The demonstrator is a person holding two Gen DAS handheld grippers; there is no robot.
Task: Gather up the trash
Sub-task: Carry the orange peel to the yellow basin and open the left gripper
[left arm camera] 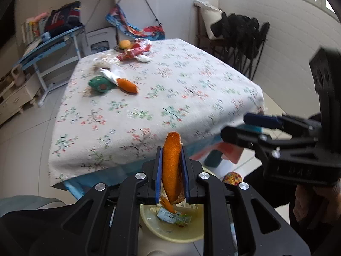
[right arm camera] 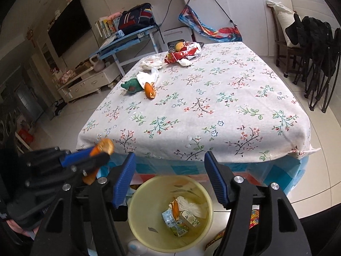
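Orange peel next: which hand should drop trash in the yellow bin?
Probably the left. The left gripper is shut on an orange peel just above the yellow bin. The right gripper is open with nothing between its fingers.

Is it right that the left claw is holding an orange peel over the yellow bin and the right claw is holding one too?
Not quite. The left claw does hold an orange peel over the yellow bin, but the right claw is open and holds nothing, as the right wrist view shows.
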